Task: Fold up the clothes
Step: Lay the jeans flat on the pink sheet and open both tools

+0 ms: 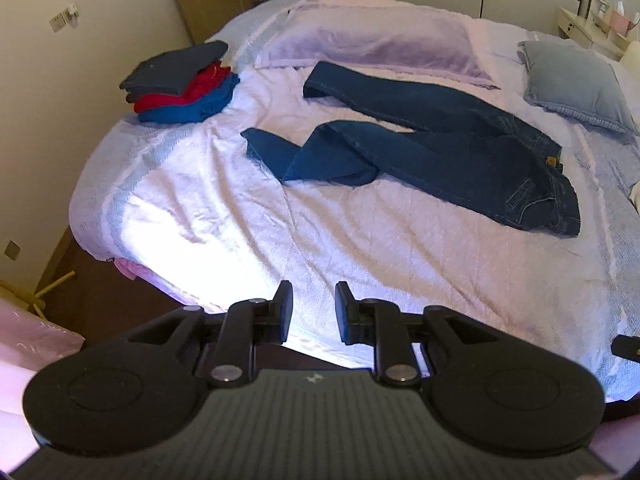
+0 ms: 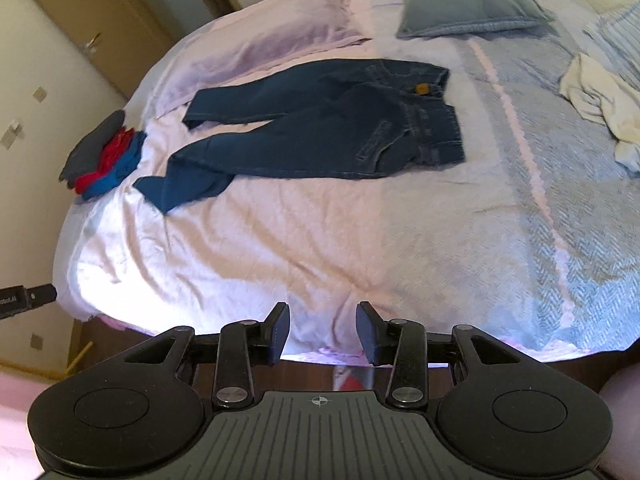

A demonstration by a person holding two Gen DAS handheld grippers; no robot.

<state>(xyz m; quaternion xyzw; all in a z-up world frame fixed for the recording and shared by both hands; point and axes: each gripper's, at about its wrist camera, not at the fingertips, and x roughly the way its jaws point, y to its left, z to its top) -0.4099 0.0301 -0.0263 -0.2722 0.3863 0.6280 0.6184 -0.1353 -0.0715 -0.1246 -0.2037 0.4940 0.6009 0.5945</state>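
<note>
Fingers (image 1: 285, 312) parted, empty; jeans (image 1: 440, 148) lie on bed (image 1: 360, 248).

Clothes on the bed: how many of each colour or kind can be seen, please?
Unfolded dark blue jeans: 1
Folded dark grey garment, top of pile: 1
Folded red garment: 1
Folded blue garment, bottom of pile: 1
Crumpled cream garment: 1
Total: 5
</note>
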